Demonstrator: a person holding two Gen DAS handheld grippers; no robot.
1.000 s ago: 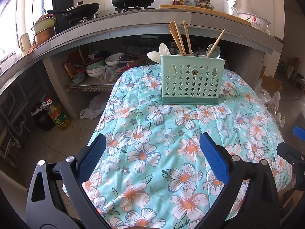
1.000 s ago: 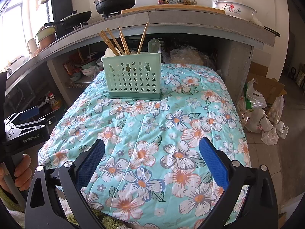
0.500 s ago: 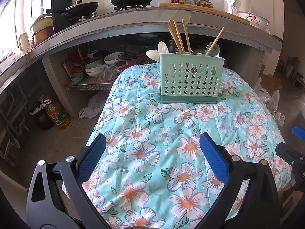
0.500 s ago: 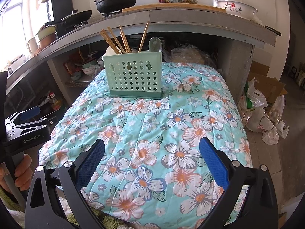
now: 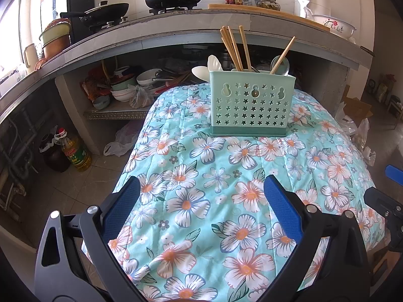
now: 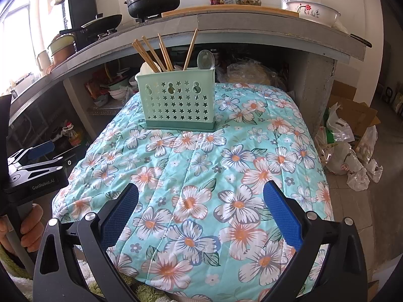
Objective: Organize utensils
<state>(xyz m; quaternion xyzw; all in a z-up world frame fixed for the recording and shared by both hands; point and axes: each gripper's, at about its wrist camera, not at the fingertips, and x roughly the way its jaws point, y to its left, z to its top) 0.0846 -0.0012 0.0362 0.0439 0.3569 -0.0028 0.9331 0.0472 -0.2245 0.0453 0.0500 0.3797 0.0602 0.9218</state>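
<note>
Chopsticks (image 5: 235,47) and spoons (image 5: 279,63) are seen upright in a mint caddy (image 5: 249,108) at twelve o'clock on the floral-quilted worktop (image 5: 201,176); their lower ends are hidden by its star-pierced wall. Left tongs (image 5: 201,201) and right tongs (image 6: 200,203) are spread wide, nothing pinched. Shelf clutter behind is hard to make out.

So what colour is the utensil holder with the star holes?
Mint green utensil holder, darker green base; clearest in the right wrist view.
</note>
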